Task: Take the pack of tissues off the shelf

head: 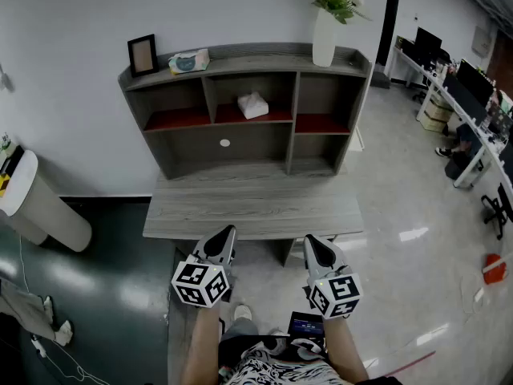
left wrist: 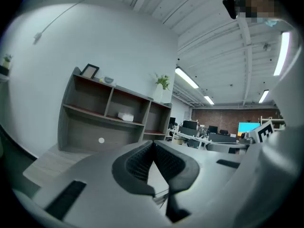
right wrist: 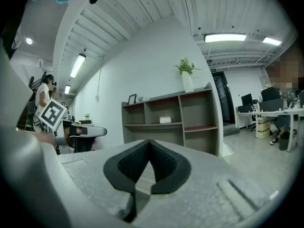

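We find the left gripper (head: pixel 225 237) and the right gripper (head: pixel 315 245) held about level, side by side, well short of the shelf (head: pixel 293 127). Each has its jaws pressed together with nothing between them. We judge this a ready stance, the reach not yet begun. The pack of tissues (head: pixel 252 105) lies in the shelf's middle upper compartment, nothing before it. A vase (head: pixel 324 38), a picture frame (head: pixel 142 54) and a printed packet (head: pixel 189 61) stand on the shelf's top, away from that opening. We judge the jaws must spread before entering.

The desk (head: pixel 256 207) juts out before the open-fronted shelf (head: pixel 248 64); upright dividers (head: pixel 293 111) flank the pack of tissues (head: pixel 252 105).
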Motion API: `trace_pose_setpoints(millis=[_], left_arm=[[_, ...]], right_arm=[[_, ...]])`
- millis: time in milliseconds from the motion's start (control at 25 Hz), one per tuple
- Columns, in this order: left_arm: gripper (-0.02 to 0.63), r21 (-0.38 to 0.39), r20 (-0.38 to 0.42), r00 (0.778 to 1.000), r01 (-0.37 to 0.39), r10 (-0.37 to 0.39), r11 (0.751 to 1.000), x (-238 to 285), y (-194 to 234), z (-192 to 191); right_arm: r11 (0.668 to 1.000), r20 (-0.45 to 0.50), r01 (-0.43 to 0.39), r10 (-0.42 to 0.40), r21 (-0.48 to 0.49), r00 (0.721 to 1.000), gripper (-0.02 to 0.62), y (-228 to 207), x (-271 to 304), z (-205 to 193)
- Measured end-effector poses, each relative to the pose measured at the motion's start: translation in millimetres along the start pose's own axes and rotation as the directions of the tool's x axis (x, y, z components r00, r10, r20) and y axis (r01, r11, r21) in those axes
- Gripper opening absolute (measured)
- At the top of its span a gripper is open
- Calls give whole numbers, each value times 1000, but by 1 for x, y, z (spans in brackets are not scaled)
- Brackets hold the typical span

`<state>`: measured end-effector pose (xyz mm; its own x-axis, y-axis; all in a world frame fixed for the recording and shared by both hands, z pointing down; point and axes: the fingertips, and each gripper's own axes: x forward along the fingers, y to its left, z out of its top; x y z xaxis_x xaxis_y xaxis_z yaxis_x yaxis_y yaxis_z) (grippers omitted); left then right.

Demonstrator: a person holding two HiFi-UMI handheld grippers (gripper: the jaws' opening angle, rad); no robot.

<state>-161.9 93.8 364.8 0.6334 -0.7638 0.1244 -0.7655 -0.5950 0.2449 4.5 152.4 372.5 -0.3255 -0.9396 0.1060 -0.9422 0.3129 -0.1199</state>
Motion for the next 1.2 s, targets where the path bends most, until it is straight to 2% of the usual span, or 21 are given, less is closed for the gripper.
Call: trace_pose_setpoints(millis=[280,520,760,920,1000,1200], left_arm=[[8,-8,-1,1000,12,-12,1000,-12,-11,-1],[8,-21,23,1000,16,-16,1000,-14,-16,3],[8,-24,34,999,12,-11,1000,3,-10,8],[8,-13,40,999,3,-2,1000,26,5,14],[8,-31,56,998,7,-5,1000,45,15,19],[8,-63,73,997,38,-34,997,117,44,35]], right_arm=[[1000,12,-18,18,-15,1000,5,4,-13,3],[999,63,11,-14,40,998,5,-8,-21,8],[997,61,34,-39,72,997,5,-30,-8,8],[996,71,49,-54,74,996,5,-45,15,7],[996,84,60,-66,69,994,5,-56,32,10],[995,57,76,-80,72,995,5,-95,93,12]])
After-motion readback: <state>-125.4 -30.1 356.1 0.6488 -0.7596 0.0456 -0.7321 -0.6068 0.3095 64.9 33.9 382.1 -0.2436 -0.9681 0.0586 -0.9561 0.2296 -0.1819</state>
